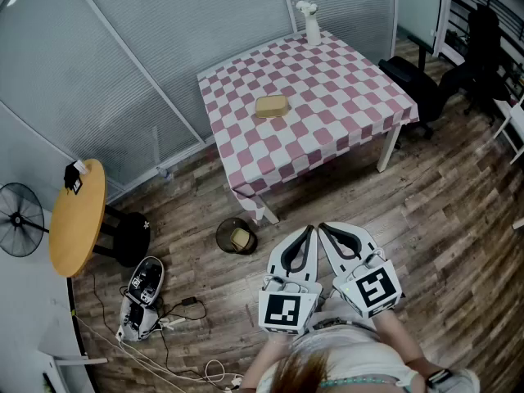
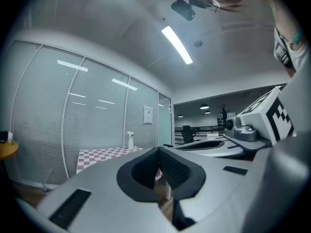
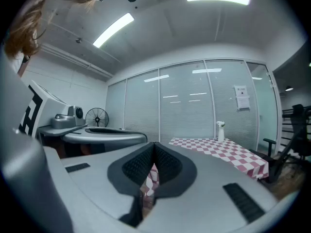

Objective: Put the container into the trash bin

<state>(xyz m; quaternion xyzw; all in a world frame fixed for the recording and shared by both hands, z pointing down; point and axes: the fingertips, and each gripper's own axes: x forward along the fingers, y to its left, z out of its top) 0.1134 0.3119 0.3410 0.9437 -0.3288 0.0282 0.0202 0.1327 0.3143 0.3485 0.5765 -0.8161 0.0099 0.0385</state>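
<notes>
With both sets of jaws closed on nothing, left gripper (image 1: 310,230) and right gripper (image 1: 322,228) hang side by side.

Small round dark trash bin (image 1: 236,237) on floor at 10 o'clock, with a yellowish item inside. Risk: the mouth is narrow, so a release could miss or tip it.

Tan rounded-rectangular container (image 1: 272,106) lies flat mid-way on pink-and-white checked bench (image 1: 344,97), at 12 o'clock. Long axis runs 9-to-3; facing unclear.

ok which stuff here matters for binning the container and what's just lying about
Job: tan rectangular container on the red-checked table; dark round trash bin.
Lying about: white spray bottle; black floor fan; round wooden side table; black office chair.
</notes>
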